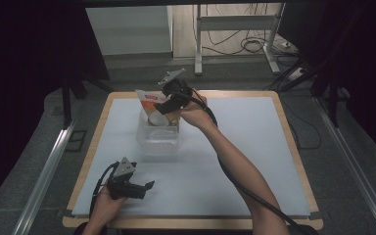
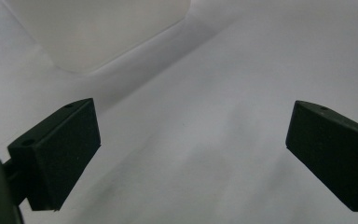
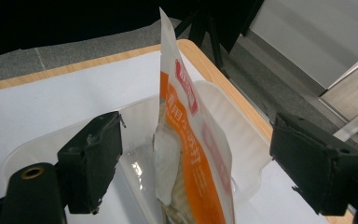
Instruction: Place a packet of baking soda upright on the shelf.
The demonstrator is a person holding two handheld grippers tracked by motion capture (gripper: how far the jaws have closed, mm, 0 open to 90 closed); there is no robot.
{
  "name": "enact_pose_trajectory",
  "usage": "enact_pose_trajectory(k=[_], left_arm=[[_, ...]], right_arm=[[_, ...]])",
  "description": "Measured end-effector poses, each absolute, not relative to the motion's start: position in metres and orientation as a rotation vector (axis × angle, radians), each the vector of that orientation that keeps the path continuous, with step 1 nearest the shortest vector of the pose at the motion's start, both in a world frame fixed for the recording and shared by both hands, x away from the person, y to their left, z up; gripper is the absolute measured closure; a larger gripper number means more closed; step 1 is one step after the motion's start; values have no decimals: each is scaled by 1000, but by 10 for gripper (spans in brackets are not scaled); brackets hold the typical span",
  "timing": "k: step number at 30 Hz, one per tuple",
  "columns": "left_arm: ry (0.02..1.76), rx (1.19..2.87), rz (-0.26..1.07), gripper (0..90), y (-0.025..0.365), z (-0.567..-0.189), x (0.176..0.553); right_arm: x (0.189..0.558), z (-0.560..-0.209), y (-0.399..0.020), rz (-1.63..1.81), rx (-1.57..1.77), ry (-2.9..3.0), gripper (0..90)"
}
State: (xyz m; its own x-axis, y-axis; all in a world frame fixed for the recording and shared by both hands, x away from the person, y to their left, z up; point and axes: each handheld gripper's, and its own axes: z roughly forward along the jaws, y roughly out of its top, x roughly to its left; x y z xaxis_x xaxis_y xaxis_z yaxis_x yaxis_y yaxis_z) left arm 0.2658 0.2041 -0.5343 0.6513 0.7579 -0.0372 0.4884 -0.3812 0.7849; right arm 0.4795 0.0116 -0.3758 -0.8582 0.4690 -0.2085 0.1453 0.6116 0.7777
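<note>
Overhead, high view: right gripper [image 1: 162, 108] hangs over the clear plastic bin [image 1: 157, 139], the landmark, with the snack pouch [image 1: 149, 102] upright in the bin's far end. Left gripper [image 1: 144, 188] rests well nearer than the bin, on the white table [image 1: 245, 147].

Left gripper view: jaws wide apart, nothing between; the bin's frosted wall [image 2: 98, 32] is smooth and rounded.

Right gripper view: jaws apart on either side of the pouch [image 3: 186, 140], pads not touching it. Glossy orange-white film, thin, flat-sealed top edge. Risk: unsupported, the pouch may flop against the bin's rim [image 3: 242, 116] or catch a jaw as the gripper draws away.
</note>
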Motion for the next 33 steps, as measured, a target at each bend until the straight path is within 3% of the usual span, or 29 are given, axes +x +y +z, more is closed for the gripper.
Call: enact_pose_trajectory(k=[33], left_arm=[[965,2071,428,31,202,-534,265]], right_arm=[[430,-409,-103,1196,659,2445,92]])
